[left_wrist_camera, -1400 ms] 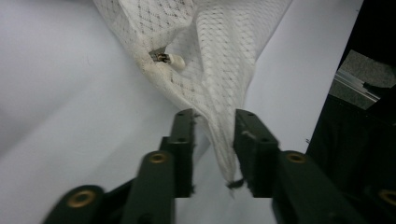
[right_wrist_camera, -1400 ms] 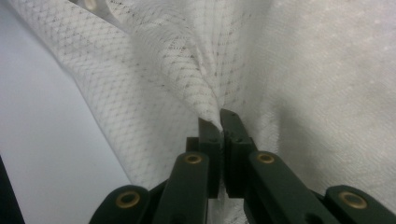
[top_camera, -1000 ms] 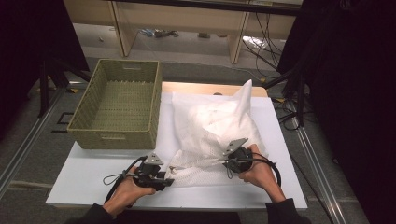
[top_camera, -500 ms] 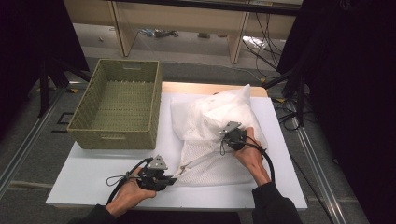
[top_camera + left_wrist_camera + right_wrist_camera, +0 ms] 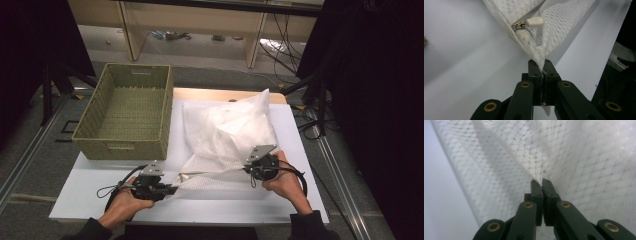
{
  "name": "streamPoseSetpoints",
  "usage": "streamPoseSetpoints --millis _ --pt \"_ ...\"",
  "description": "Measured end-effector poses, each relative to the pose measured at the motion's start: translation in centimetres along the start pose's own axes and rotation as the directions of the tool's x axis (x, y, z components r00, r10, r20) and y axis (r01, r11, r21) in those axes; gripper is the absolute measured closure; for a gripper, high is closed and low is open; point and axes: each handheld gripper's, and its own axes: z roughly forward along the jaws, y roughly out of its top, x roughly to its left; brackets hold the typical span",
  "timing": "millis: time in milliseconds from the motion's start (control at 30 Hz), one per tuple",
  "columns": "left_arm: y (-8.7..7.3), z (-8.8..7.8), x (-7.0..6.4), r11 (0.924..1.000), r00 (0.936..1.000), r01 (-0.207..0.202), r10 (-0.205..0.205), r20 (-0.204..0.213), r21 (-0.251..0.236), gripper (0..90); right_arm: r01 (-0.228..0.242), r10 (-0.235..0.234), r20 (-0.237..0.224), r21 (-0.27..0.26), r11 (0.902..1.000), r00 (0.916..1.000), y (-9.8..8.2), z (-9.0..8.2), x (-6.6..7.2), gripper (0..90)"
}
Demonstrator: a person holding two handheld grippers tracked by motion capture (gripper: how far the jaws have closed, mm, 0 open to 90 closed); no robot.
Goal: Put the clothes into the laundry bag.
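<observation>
On the white worktop (image 5: 100, 200), beside the wicker basket (image 5: 127, 112):
Mesh bag (image 5: 225, 135): stretched between both grippers.
Left gripper (image 5: 167, 190): fingers clenched on the bag's corner near its zipper pull (image 5: 534, 22).
Right gripper (image 5: 248, 169): fingers clamped on mesh.

We see the white bench (image 5: 100, 200) lit brightly from above, while the room around it is very dark, almost black on both sides. The high view looks soft and a bit fuzzy. In the left gripper view the mesh bag (image 5: 554, 22) is sharp, but the bench behind it is blurry. The right gripper view shows the netting clearly, with soft grey shadows in its folds.
</observation>
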Motion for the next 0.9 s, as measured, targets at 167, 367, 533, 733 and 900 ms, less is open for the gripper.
streamPoseSetpoints --millis 167,367,533,733,900 --pt "0.3 -0.2 -0.5 0.9988 0.9988 -0.048 0.048 -0.006 0.002 86.6 -0.021 0.023 0.038 -0.051 0.9985 0.9990 0.0 -1.8 0.9 69.3" --pt "0.1 -0.3 0.1 0.9981 0.9980 -0.059 0.059 -0.025 0.020 86.9 -0.044 0.044 0.045 -0.017 0.9989 0.9980 -2.2 -3.3 2.6 64.5" --pt "0.1 0.2 -0.4 0.9974 0.9977 -0.066 0.067 -0.013 0.028 87.0 -0.098 0.095 0.058 0.044 0.9943 0.9938 -3.8 -1.5 2.0 58.9" --pt "0.0 0.8 -0.6 0.9950 0.9967 -0.080 0.081 -0.007 0.060 86.7 -0.111 0.108 0.025 0.128 0.9856 0.9938 -5.1 0.8 0.6 73.4" --pt "0.0 0.6 -0.7 0.9929 0.9957 -0.092 0.092 -0.001 0.076 86.5 -0.115 0.110 0.051 0.118 0.9863 0.9926 -6.6 -1.7 -0.2 90.0"
